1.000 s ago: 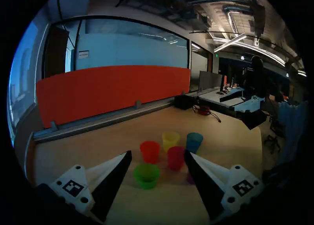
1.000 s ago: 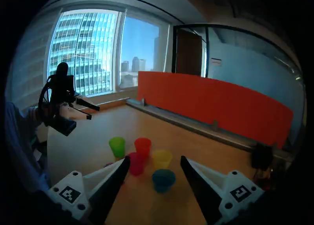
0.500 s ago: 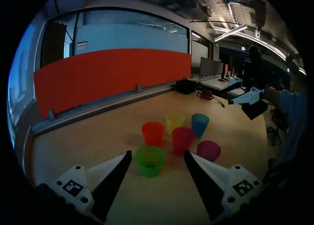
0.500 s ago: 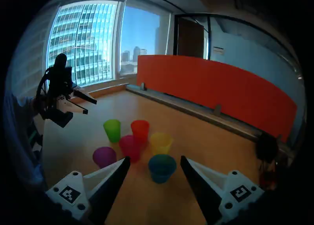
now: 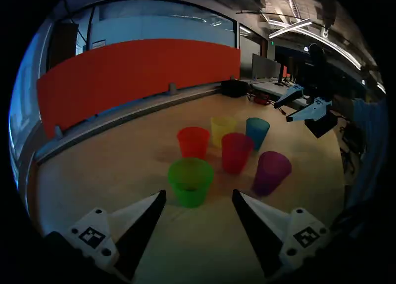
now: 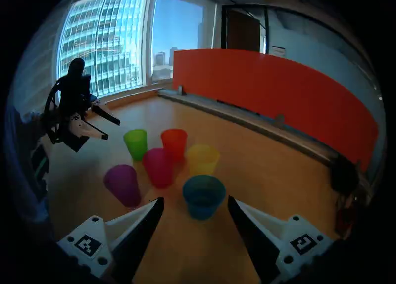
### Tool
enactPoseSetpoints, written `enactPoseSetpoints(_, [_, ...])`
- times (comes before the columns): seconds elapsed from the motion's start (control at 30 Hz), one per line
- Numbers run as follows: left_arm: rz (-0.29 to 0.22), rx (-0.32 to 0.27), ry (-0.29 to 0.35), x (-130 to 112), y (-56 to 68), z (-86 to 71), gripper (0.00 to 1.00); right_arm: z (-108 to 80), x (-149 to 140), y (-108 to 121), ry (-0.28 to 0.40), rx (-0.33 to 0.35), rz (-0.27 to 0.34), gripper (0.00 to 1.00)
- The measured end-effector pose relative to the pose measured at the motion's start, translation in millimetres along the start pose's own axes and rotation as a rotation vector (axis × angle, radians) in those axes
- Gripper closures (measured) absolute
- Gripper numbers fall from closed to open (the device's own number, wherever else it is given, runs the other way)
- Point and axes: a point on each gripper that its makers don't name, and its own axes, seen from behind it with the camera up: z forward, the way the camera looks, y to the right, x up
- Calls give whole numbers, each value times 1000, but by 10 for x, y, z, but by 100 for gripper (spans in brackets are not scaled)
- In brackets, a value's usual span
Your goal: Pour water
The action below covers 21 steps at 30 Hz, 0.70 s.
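Cups stand close together in a bunch on the wooden tabletop [image 5: 123, 160], six of them, all upright with the open end up. The green cup [image 5: 190, 180] is the one nearest the left tool [image 5: 198, 194], just in front of its two fingers and between them. Behind it is the orange cup [image 5: 193, 141]. The yellow cup [image 5: 222, 129] and the blue cup [image 5: 257, 132] stand side by side at the back in the left gripper view. The pink cup [image 5: 236, 152] is in the middle of the bunch, and the purple cup [image 5: 271, 172] stands a little off to the side of it.

The left tool is wide open and holds nothing. Its fingers do not touch the green cup.

The right tool [image 6: 195, 201] is wide open too, with nothing in it. In the right gripper view the blue cup sits just in front of its fingers, between them, but not touching.

Each tool can be seen far off from the other one, held up over the far side of the tabletop, with a sleeve beside it.

The cups look dark inside, so I cannot tell if any of them has water in it.

A long orange wall panel [image 5: 133, 76] runs along the back edge of the tabletop. Big windows [image 6: 99, 46] show tall buildings outside.
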Motion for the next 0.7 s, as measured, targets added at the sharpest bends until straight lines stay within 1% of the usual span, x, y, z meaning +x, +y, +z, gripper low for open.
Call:
enactPoseSetpoints(0.2, [-3,1,-43,-155,-74,138,1,136,-145,49,-30,-3,12,0])
enactPoseSetpoints(0.4, [-15,-3,-67,-237,-140,280,0,266,-258,88,-56,-1,14,0])
enactPoseSetpoints(0.5, [-14,-8,-77,-253,-158,353,0,342,-315,103,-72,0,15,0])
enactPoseSetpoints(0.7, [-10,-24,-88,-250,-154,486,0,502,-409,112,-96,5,21,0])
